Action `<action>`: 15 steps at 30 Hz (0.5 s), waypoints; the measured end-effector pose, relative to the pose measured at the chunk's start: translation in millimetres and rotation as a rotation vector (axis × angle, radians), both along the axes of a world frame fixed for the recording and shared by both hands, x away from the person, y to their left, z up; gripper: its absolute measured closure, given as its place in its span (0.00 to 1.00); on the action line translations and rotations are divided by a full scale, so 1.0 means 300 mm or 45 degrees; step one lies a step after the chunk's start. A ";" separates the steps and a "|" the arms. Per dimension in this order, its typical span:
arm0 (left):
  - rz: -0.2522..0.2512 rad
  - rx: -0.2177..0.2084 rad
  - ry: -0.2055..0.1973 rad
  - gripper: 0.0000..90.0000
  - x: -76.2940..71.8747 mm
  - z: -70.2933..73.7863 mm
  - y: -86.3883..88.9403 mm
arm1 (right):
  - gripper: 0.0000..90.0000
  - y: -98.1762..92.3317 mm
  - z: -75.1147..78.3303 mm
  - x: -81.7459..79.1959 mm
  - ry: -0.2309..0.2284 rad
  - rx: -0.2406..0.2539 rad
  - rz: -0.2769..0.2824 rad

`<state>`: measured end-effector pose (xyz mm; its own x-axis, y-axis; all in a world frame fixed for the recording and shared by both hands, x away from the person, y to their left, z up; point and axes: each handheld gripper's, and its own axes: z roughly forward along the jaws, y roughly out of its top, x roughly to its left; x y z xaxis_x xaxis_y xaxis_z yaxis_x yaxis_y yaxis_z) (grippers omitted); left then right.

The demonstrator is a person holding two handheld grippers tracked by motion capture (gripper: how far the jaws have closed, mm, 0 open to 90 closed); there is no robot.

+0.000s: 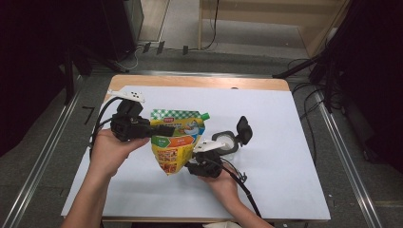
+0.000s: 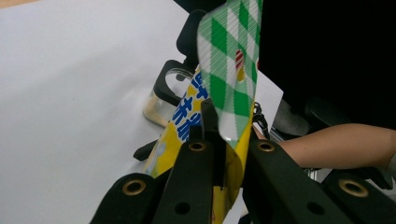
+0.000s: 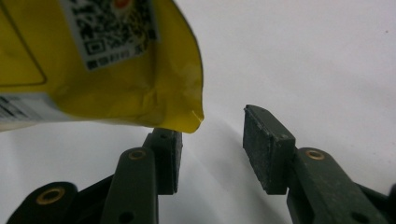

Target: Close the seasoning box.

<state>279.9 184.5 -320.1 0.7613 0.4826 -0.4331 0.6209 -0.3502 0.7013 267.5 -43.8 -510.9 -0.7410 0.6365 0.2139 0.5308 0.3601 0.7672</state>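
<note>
Left gripper (image 1: 159,130) clamps pouch (image 1: 178,140) at 9 o'clock edge. Right gripper (image 3: 212,149) released, pouch corner just above. Risk: corner slips past pads; pouch knocks jar (image 1: 227,142) at 3 o'clock.

Even overhead light falls on the white-covered wooden table (image 1: 285,123), which looks bright, while the room past its left and right edges sinks to near black. Shadows under things are short and soft. In the left gripper view the glossy yellow-and-green printed pouch (image 2: 224,79) shows glare, and the close black jaws seem slightly soft. The high view is coarse and low in detail.
</note>
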 end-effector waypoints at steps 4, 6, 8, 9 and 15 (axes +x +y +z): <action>0.002 -0.010 0.021 1.00 0.005 -0.009 0.000 | 0.66 0.002 -0.003 -0.005 -0.022 0.026 -0.010; -0.002 -0.018 0.028 1.00 0.006 -0.009 -0.001 | 0.66 0.002 -0.004 -0.011 -0.049 0.046 -0.015; -0.009 -0.040 0.037 1.00 0.006 -0.009 0.000 | 0.66 0.002 -0.009 -0.017 -0.060 0.051 -0.020; -0.009 -0.047 0.045 1.00 0.005 -0.009 0.000 | 0.66 0.002 -0.013 -0.020 -0.063 0.061 -0.022; -0.005 -0.061 0.082 1.00 0.018 -0.031 -0.004 | 0.66 0.002 -0.009 -0.035 -0.121 0.104 -0.001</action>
